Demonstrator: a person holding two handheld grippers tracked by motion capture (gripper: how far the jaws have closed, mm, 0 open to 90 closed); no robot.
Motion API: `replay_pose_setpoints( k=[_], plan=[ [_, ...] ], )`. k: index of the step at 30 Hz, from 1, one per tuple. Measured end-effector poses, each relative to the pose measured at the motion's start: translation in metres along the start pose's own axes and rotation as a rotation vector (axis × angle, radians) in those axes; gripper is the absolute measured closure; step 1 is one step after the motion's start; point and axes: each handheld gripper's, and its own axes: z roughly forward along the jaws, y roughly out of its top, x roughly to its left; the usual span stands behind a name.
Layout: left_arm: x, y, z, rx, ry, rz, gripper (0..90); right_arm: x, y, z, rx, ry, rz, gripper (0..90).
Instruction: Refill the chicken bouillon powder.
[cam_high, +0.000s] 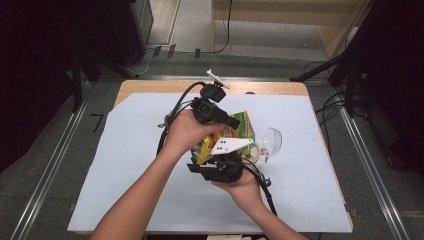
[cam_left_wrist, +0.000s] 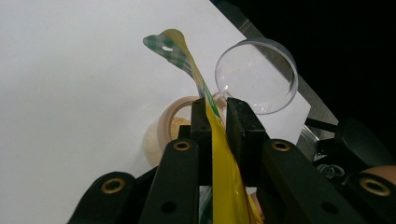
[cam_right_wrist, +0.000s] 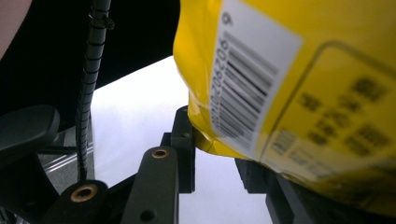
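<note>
1. A yellow snack bag (cam_high: 235, 132) with a green-checked top edge is held up above the middle of the tabletop (cam_high: 125, 165), between both hands.
2. The left tongs (cam_left_wrist: 218, 114) are clenched on the bag's thin edge; the film runs up between the two black jaws.
3. The right tongs (cam_right_wrist: 212, 154) grasp the bag's lower corner, beside its barcode label (cam_right_wrist: 247, 88).
4. A roll of tape (cam_left_wrist: 175, 123) lies on the white sheet under the bag.
5. A clear plastic cup (cam_left_wrist: 261, 77) lies on its side just beside the tape.
</note>
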Motion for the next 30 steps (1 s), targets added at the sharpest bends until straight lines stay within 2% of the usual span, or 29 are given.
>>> replay_pose_setpoints(
  k=[11,30],
  plan=[
    [0.0008,0.0024,0.0007,0.008,0.001,-0.004,82.1,-0.0006,0.0009,-0.0012,-0.005,0.01,0.015,72.6],
    [0.0004,0.0016,0.0017,0.001,-0.001,-0.003,82.0,-0.0015,0.0004,-0.0007,0.002,0.002,0.012,72.7]
  ],
)
